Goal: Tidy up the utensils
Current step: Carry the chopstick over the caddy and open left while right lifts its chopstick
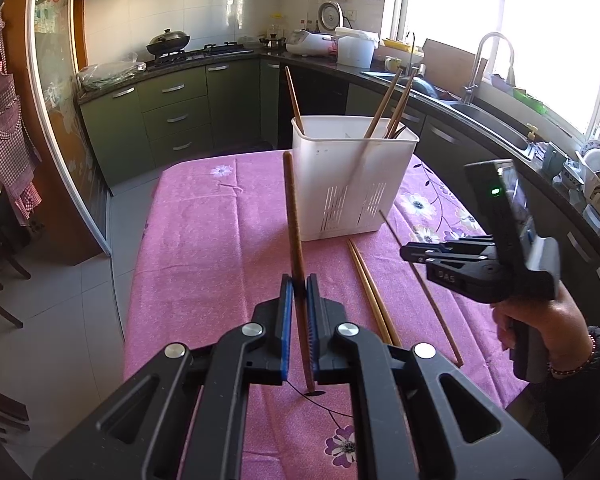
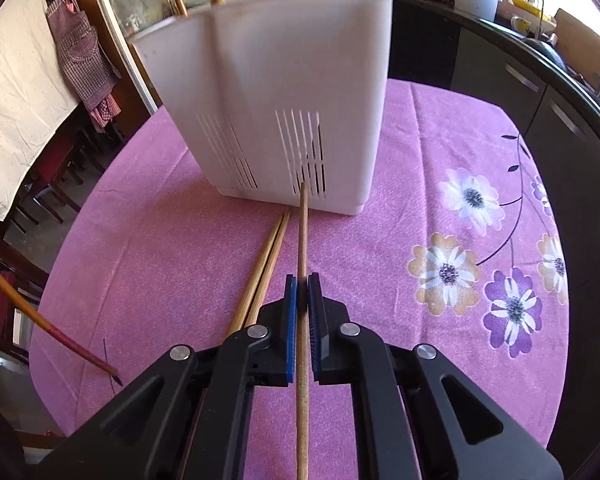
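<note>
Left wrist view: the left gripper [image 1: 299,286] is pinching a dark chopstick [image 1: 293,216] upright, tip touching the tabletop [image 1: 204,232], before the white holder [image 1: 352,184]. Right wrist view: the right gripper [image 2: 302,292] is pinching a pale chopstick [image 2: 302,232] pointing at the holder's base; each should be lifted clear of the rim before lowering.

In front of you, in the lower middle of the frame, the table [image 1: 204,240] wears a pink flowered cloth [image 2: 440,208]. On it stand a white slotted holder [image 1: 352,184] and, just before it, two pale chopsticks [image 1: 374,292] lying side by side.
</note>
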